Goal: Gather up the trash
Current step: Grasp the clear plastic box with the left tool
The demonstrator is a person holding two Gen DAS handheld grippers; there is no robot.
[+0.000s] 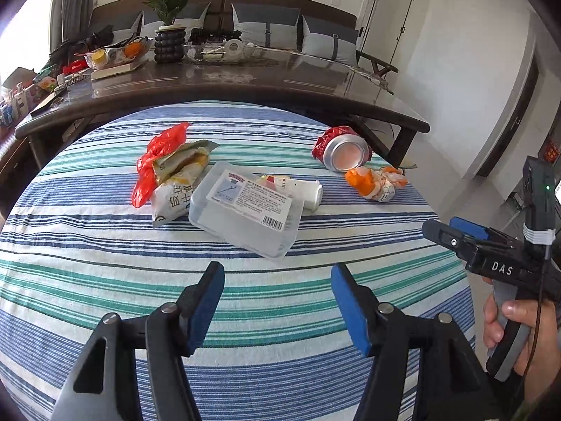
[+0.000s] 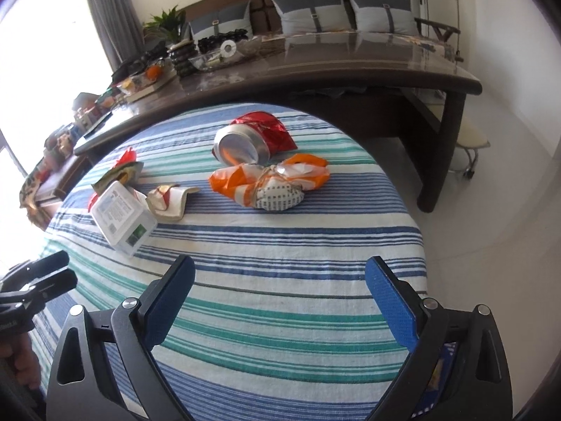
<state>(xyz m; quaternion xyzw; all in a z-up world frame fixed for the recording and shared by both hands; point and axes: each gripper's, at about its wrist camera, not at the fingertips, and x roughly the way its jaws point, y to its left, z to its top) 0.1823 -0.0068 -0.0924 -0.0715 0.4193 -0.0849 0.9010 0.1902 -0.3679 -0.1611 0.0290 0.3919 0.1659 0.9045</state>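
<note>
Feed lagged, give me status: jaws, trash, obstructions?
Left gripper and right gripper open, empty. Crushed can, orange bag, plastic box uncollected on striped cloth. Nothing blocking.

Shiny metal can (image 1: pixel 343 148), woven tablecloth (image 1: pixel 245 298)

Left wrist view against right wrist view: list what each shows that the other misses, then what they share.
Only the left wrist view shows the white tube behind the clear plastic box, and the right hand-held gripper from outside.

Only the right wrist view shows the string-tied knot on the orange bag, and the metal chair leg past the table.

Both show the crushed red can, the striped cloth, and open jaws.
</note>
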